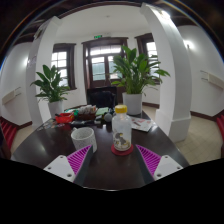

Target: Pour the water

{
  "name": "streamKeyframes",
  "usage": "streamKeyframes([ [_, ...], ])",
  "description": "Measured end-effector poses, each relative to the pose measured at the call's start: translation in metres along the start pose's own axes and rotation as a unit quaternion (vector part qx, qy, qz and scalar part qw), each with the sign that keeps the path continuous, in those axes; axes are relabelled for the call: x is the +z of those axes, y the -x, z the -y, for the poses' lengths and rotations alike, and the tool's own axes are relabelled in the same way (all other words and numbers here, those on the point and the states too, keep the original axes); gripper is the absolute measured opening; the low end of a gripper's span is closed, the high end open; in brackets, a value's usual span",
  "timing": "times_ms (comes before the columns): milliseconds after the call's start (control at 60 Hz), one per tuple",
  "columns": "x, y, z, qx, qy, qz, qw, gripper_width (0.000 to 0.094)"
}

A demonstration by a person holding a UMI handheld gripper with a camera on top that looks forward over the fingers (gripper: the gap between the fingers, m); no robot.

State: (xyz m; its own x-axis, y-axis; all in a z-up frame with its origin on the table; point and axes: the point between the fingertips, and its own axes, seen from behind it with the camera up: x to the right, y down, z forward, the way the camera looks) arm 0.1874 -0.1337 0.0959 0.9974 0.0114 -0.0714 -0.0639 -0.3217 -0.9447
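Note:
A clear bottle point(121, 130) with a yellow cap and a printed label stands upright on a small red coaster point(122, 150) on the dark table point(110, 165). A white cup point(83, 138) stands to its left. My gripper point(113, 159) is open and empty. Its left pink pad point(78, 159) sits just below the cup, and its right pink pad point(149, 158) lies to the right of the bottle. The bottle stands just ahead of the fingers, between their lines, with gaps on both sides.
Red and green items point(68, 117) and papers point(140, 124) lie at the table's far side. Two large potted plants point(135, 72) point(52, 88) stand behind, near white pillars point(172, 70). A dark chair point(102, 98) stands beyond the table.

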Motion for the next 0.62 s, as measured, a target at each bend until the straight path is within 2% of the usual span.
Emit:
streamKeyframes([
  [217, -0.038, 0.007, 0.034, -0.025, -0.028, -0.03, 0.999, 0.0854],
  [617, -0.064, 0.038, 0.097, -0.048, -0.094, -0.018, 0.994, 0.0848],
])
